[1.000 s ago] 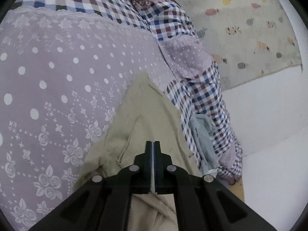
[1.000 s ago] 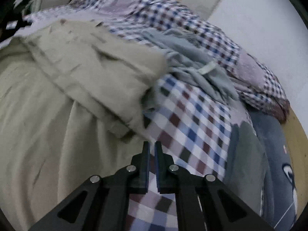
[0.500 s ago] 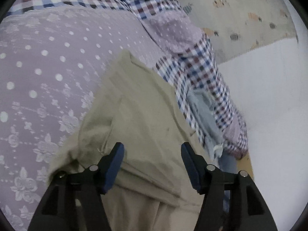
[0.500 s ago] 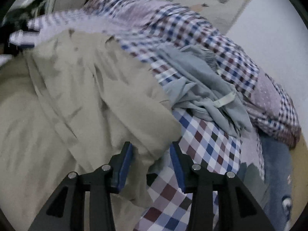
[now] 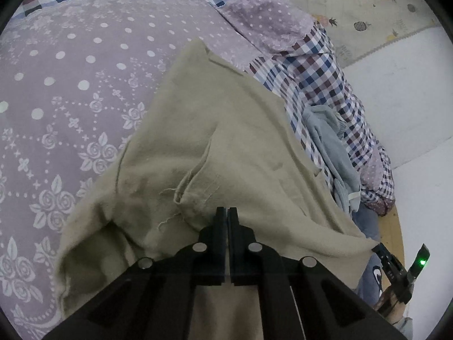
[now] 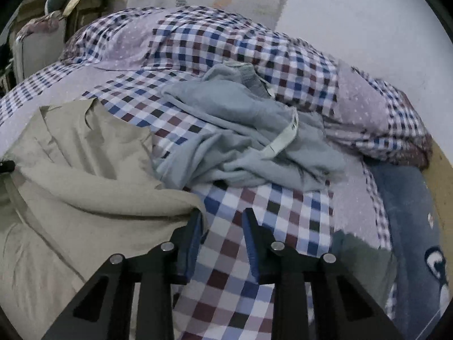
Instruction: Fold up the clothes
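A beige garment (image 5: 226,153) lies partly folded on a bed with a lilac floral cover (image 5: 70,85). My left gripper (image 5: 227,212) is shut, its tips on the top layer of the garment near a frayed pocket seam; whether cloth is pinched between them is hidden. In the right wrist view the beige garment (image 6: 85,170) lies at the left. My right gripper (image 6: 222,221) is open over the checked quilt (image 6: 254,240), its left finger (image 6: 195,226) touching the garment's folded edge, nothing held.
A crumpled light grey-blue garment (image 6: 240,130) lies on the checked quilt beyond my right gripper. A blue pillow with a cartoon face (image 6: 410,226) sits at the right. A fruit-print rug (image 5: 368,14) and white floor lie past the bed edge.
My left gripper opened half a second ago and has closed again on the beige garment. My right gripper opened wider and drew off to the garment's right edge, over the quilt.
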Tool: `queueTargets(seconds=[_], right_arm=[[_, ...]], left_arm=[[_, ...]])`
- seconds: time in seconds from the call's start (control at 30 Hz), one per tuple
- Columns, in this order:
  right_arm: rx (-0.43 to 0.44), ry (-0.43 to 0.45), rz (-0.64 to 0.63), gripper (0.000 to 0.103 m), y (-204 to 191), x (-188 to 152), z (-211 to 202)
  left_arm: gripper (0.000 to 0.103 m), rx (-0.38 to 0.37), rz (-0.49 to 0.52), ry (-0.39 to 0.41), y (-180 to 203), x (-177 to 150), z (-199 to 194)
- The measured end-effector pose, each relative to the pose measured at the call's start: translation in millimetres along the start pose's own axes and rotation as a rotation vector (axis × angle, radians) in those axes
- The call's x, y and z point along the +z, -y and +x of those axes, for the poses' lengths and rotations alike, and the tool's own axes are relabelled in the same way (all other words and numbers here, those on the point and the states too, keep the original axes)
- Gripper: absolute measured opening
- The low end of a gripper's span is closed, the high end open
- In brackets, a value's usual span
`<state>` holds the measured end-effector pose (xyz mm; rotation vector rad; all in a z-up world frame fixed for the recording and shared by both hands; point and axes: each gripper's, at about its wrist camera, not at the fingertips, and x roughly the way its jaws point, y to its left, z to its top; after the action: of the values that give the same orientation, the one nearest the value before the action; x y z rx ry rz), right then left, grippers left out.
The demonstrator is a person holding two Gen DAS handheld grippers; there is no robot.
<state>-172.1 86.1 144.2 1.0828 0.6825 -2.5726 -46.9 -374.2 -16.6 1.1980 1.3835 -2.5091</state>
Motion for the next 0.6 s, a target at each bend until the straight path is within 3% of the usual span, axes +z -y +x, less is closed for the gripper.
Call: queueTargets(seconds=[0.17,0.3,0.5,0.53,0.6], right_arm=[[0.055,-0.076,0.012,0.032,1,9,15],[0.102,-0.128,0.116,0.036,20,9,33],[0.352,-0.184,0.505,0.037,59,-3,61],[0.342,-0.185,0.517,0.039,59,-5,58],[0.275,-0.114,0.410,0.039,44,-8,31]], left_arm=[[0.006,-0.058,-0.031,-0.015,-1,5,3],[0.017,-0.094,-0.013,-0.019,3,5,3],[0.017,-0.163,-0.021,-0.007,9,4,3],[0.017,-0.168,-0.021,-0.002,10,4,3],[0.011,-0.187,-0.035,0.003,9,5,3]])
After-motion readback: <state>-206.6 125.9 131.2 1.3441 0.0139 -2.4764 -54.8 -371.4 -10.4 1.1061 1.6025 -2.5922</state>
